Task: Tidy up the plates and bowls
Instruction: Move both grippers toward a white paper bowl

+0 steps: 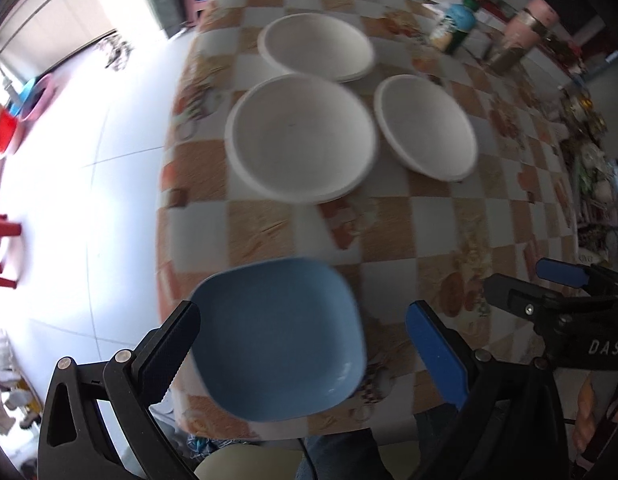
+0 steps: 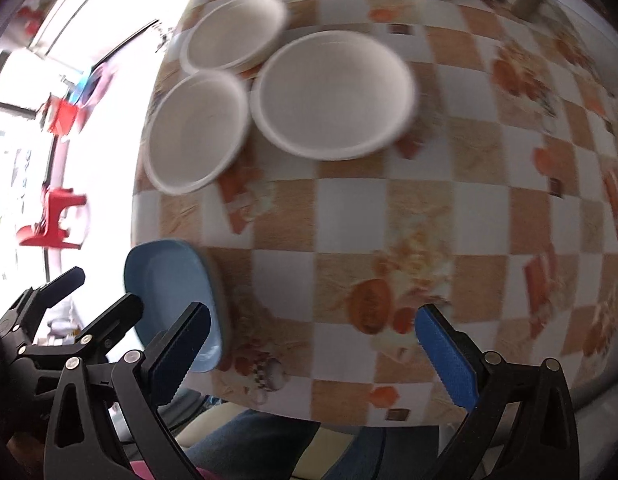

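A blue square plate (image 1: 279, 340) lies near the table's front edge, between the fingers of my open left gripper (image 1: 305, 344); whether they touch it I cannot tell. It also shows in the right wrist view (image 2: 173, 296). Three white dishes sit farther back: a large one (image 1: 301, 138), one to its right (image 1: 427, 128), and one behind (image 1: 317, 46) that seems to rest on another. In the right wrist view they sit at the far left (image 2: 333, 94) (image 2: 195, 126) (image 2: 235, 32). My right gripper (image 2: 313, 340) is open and empty over the front edge, right of the blue plate.
The table has a checkered orange and white cloth (image 1: 449, 220). Bottles and jars (image 1: 455, 26) stand at the back right. The left gripper shows in the right wrist view (image 2: 101, 292). Red stools (image 1: 1, 248) stand on the white floor at left.
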{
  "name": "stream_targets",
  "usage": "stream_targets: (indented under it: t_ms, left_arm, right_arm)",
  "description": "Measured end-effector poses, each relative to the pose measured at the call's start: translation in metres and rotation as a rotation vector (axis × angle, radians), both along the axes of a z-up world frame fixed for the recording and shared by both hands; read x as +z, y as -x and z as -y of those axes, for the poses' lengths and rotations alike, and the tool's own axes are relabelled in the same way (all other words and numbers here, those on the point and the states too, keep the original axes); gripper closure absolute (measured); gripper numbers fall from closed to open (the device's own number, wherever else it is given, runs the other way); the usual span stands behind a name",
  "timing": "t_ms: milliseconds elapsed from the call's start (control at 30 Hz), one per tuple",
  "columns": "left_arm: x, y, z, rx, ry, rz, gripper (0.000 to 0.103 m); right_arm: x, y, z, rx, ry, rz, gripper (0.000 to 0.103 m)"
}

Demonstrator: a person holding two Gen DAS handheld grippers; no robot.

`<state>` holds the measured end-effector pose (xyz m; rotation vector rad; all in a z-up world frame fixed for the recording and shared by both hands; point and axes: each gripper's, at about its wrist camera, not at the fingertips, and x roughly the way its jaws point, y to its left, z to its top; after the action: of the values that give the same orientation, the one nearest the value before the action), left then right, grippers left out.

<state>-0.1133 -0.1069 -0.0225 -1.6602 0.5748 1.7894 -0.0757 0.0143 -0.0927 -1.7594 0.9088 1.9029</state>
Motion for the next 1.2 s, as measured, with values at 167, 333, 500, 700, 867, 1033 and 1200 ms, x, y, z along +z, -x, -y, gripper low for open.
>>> stream_targets:
  t_ms: [167, 333, 500, 700, 867, 1033, 1200]
  left_arm:
    - [0.002, -0.007, -0.03, -0.041, -0.002, 0.007, 0.0]
    - [0.0, -0.007, -0.06, -0.01, 0.038, -0.001, 0.0]
    - [-0.003, 0.006, -0.086, 0.083, 0.096, -0.057, 0.0]
    - [-0.016, 0.025, -0.122, 0.14, 0.188, -0.137, 0.0]
    - [-0.034, 0.042, -0.143, 0.174, 0.264, -0.18, 0.0]
    - [-0.05, 0.056, -0.16, 0.16, 0.349, -0.258, 0.0]
    - [-0.062, 0.063, -0.177, 0.104, 0.41, -0.347, 0.0]
  right_arm:
    - [0.009, -0.012, -0.033, -0.048, -0.008, 0.003, 0.0]
    - [0.011, -0.011, -0.066, -0.053, -0.019, 0.001, 0.0]
    - [0.001, 0.008, -0.094, -0.002, -0.017, 0.024, 0.0]
    - [-0.016, 0.038, -0.127, 0.049, -0.016, 0.041, 0.0]
    - [-0.035, 0.056, -0.147, 0.052, -0.006, 0.054, 0.0]
    - [-0.058, 0.066, -0.158, 0.05, 0.003, 0.083, 0.0]
    - [-0.073, 0.076, -0.161, 0.066, -0.005, 0.098, 0.0]
